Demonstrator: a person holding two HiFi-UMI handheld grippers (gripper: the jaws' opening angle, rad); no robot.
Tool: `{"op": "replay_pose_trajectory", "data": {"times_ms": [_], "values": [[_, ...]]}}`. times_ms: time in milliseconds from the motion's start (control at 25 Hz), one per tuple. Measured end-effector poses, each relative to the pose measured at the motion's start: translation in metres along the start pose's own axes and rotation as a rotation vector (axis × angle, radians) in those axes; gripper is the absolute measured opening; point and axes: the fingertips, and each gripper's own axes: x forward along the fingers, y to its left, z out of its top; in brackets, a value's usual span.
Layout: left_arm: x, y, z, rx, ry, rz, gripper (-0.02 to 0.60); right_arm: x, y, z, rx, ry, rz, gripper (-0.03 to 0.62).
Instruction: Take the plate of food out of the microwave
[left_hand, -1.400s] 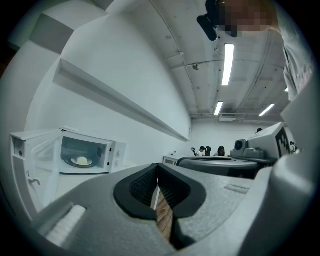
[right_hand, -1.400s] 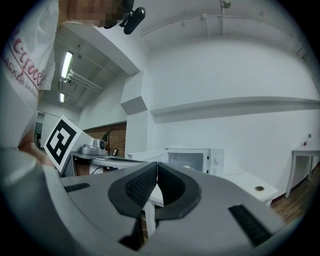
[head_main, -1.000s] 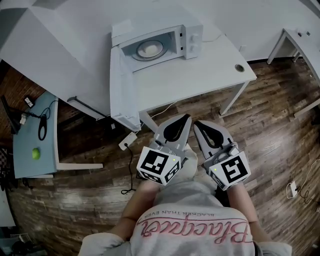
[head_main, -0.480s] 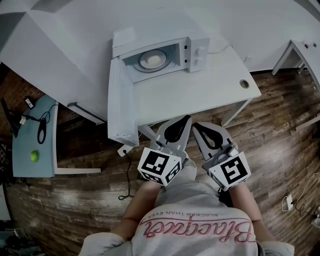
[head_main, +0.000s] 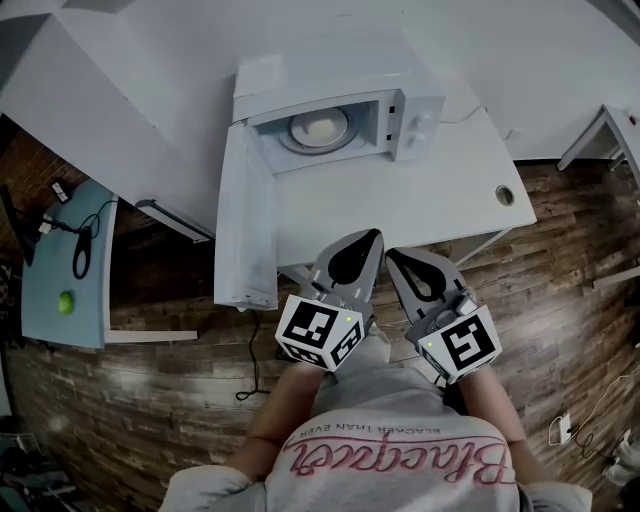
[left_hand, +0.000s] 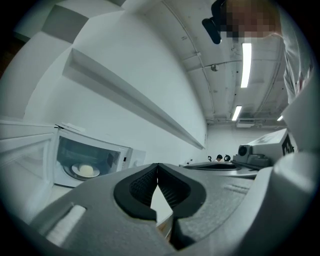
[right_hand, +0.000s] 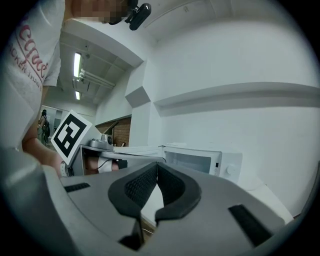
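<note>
A white microwave stands on a white table with its door swung wide to the left. Inside it sits a plate with pale food, also seen in the left gripper view. My left gripper and right gripper hang side by side at the table's near edge, well short of the microwave. Both are shut with nothing between the pads. In the right gripper view the microwave shows ahead to the right, its inside hidden.
A small side table with a green ball and a black cable stands at the left. A power strip cable trails on the wooden floor. Another white table leg shows at far right. The table has a cable hole.
The microwave and table have drawn nearer and slid right in the head view as the person stepped toward them. Both grippers stay shut and side by side.
</note>
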Motion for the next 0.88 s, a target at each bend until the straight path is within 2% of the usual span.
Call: {"op": "replay_pose_trajectory", "data": {"times_ms": [360,480,640,880], "values": [[0.026,0.037,0.003,-0.017,-0.01,0.067,0.006,0.036,-0.028,0.001,0.015,0.001,0.038,0.012],[0.035,0.045,0.005,-0.022,-0.021,0.082,0.006,0.045,-0.034,-0.003,0.012,0.033,0.059,0.012],[0.043,0.057,0.007,-0.012,-0.031,0.101,0.006,0.06,-0.043,-0.004,0.026,0.019,0.077,0.012],[0.054,0.085,0.008,0.005,-0.039,0.155,0.006,0.08,-0.057,-0.008,0.041,0.057,0.089,0.012]]}}
